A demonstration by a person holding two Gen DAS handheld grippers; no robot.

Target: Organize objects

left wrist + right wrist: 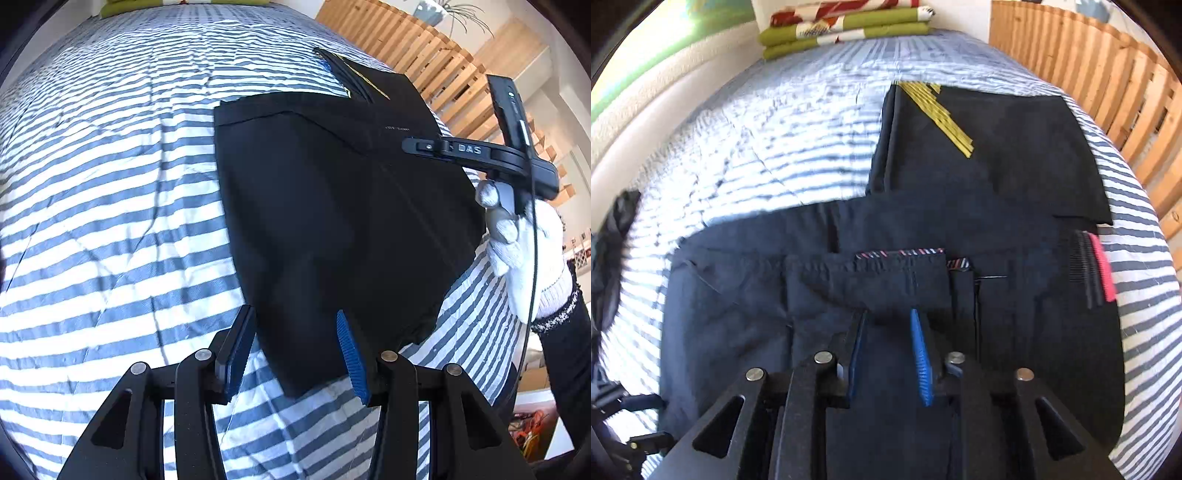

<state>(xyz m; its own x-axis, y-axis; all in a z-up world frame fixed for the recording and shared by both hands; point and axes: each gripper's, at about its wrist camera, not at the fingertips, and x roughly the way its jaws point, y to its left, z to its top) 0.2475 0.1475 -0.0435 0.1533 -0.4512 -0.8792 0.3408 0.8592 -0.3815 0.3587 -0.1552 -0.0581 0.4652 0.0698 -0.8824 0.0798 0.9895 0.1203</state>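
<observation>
garment: black trousers (894,280) lie flat on the striped bed cover (110,192), folded into layers; waistband with striped inner trim (901,254) and a back pocket face the right wrist view
second piece: black folded cloth with yellow stripes (938,114) lies just beyond the trousers, touching or overlapping them; cannot tell if it is a separate item
handling: judged soft, light, limp; will sag and unfold if lifted by one layer; not fragile, cloth not slippery for ribbed pads
where to hold: judged best at a thick edge, waistband or folded hem, pinching all layers together; two-point hold for a clean fold
left gripper (295,354): fingers spread apart, holding nothing, poised over the near corner of the black cloth (332,221)
right gripper (890,354): fingers parted with a narrow gap, low over the trousers below the pocket; nothing visibly pinched
comb (1093,269): black and pink, on the trousers' right edge
containers: none in view
surroundings: folded green bedding (846,33) at the head of the bed; wooden slat rail (1108,81) on the right
</observation>
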